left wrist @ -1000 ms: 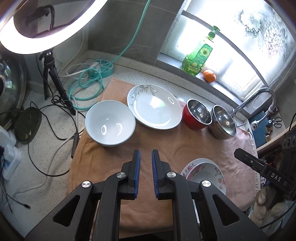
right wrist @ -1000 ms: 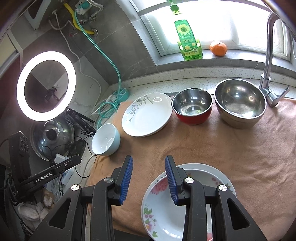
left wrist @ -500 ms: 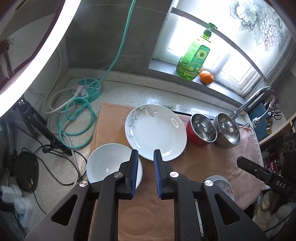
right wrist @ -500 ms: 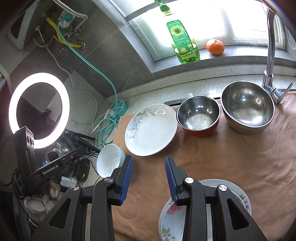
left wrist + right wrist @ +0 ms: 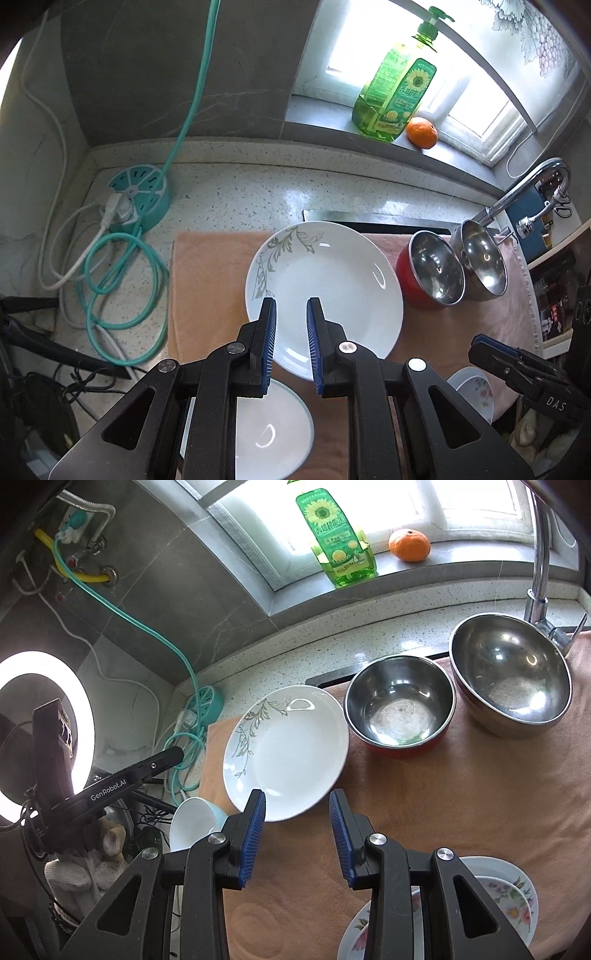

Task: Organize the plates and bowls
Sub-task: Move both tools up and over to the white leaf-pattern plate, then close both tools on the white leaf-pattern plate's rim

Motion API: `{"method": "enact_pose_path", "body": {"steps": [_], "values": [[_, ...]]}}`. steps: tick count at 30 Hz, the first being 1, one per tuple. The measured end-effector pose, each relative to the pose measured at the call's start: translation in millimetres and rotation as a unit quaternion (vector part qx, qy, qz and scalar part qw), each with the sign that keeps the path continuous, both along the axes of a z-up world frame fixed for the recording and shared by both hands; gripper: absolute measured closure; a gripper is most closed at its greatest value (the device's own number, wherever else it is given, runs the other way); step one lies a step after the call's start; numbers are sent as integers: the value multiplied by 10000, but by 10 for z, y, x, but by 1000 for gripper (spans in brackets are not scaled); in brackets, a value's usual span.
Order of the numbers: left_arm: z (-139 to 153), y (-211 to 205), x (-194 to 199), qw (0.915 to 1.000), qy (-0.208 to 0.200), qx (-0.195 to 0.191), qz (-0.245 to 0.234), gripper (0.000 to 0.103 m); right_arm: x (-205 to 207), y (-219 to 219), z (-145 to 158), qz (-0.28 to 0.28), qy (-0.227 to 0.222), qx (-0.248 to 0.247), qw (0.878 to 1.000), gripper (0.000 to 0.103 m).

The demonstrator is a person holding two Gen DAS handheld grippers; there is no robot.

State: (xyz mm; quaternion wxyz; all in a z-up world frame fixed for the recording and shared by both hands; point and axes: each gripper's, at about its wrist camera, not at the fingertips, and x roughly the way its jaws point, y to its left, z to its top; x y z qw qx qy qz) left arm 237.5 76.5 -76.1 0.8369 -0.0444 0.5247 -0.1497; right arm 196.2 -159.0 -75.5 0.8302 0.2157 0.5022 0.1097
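Your left gripper (image 5: 290,345) has its jaws only a narrow slot apart, nothing between them and nothing touched; they hang above the near edge of the plate (image 5: 325,291), so that slot looks sized for a thin rim, not a bowl wall. Your right gripper (image 5: 297,836) stands wider, jaws moderately spread and also empty, with bare towel (image 5: 443,794) showing in the gap and the same plate's near rim just beyond its left finger. Both point steeply down at the work, which reads as a reach not yet turned into a grip.

Moving outward: the plate lies flat on the towel, its leaf print toward the back left. To its right the red bowl (image 5: 400,705) sits rim up, and beside that, touching or nearly so, the steel bowl (image 5: 509,675), close under the tap (image 5: 539,554). So the bowls are lined up along the back, while the flowered plates (image 5: 509,897) sit stacked at the front right, partly hidden under your right gripper. The white bowl (image 5: 273,432) is at the front left, mostly under your left gripper.

My reading is that the plate belongs on the flowered stack and the white bowl with the other bowls. The soap bottle (image 5: 395,85) and the orange (image 5: 421,133) on the sill are well clear of all this
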Motion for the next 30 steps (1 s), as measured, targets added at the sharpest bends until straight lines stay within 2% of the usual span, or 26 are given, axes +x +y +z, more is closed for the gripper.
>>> {"method": "enact_pose_path", "body": {"steps": [15,30], "values": [[-371,-45,559,9986,296,252,-364,88,317,140,-442,-218,394,-353,9984,70],[-652,-95,773,9970,551,298,-445,88,470,103,-677,-363,653,-409,9964,71]]}}
